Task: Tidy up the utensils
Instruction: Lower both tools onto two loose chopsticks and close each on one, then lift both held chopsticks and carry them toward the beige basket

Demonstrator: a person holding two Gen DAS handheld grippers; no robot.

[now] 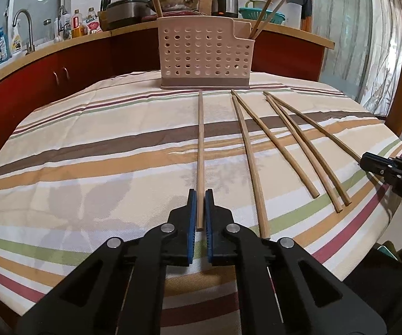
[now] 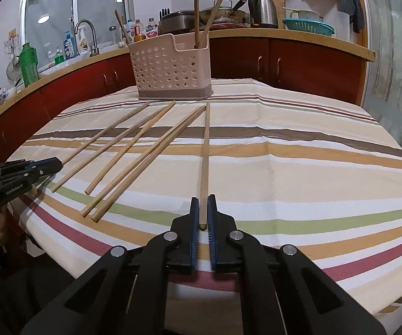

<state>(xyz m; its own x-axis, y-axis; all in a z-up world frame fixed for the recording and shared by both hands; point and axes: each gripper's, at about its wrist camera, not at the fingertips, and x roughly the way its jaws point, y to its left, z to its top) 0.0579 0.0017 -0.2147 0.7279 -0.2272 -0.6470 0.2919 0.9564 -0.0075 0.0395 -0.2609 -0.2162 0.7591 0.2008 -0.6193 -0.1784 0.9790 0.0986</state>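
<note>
Several wooden chopsticks lie in a fan on the striped tablecloth, pointing at a beige perforated utensil holder (image 1: 205,55) at the table's far side; it also shows in the right wrist view (image 2: 170,69). Three chopsticks stand in the holder. My left gripper (image 1: 200,195) straddles the near end of the leftmost chopstick (image 1: 200,153), with small gaps to its blue pads. My right gripper (image 2: 203,199) straddles the near end of the rightmost chopstick (image 2: 206,150) the same way. Both chopsticks still rest on the cloth.
The other chopsticks (image 1: 273,145) lie between the two grippers. Behind the table runs a red-fronted kitchen counter (image 2: 298,64) with a sink tap, bottles, a pan, a kettle and a teal colander. The tablecloth (image 1: 89,145) hangs over the near edge.
</note>
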